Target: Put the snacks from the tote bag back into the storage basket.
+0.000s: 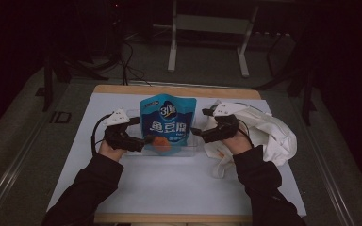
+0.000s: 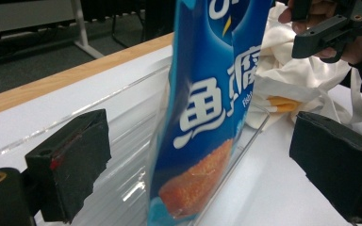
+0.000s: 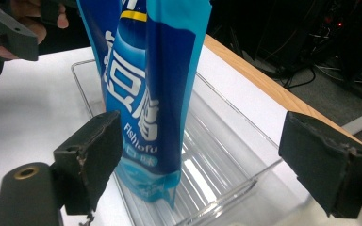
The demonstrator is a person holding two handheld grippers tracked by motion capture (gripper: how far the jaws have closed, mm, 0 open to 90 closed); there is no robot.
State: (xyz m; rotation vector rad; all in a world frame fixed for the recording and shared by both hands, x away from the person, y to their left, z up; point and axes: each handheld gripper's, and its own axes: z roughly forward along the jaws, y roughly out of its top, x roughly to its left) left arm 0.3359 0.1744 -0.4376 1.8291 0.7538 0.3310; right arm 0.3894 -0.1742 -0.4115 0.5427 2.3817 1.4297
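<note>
From the high view, I see the blue snack bag standing upright in the clear tray near the table's far edge, so placing looks done. In the left gripper view, my left gripper has jaws apart, bag unpressed. In the right gripper view, my right gripper is likewise spread; I judge only withdrawal remains.

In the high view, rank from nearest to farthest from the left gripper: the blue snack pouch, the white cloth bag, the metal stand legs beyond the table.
1. Blue snack pouch: standing in the clear plastic tray, just right of the left gripper.
2. White cloth bag: across the table, by the right gripper.
3. Metal stand legs: on the floor beyond the table's far edge.
</note>
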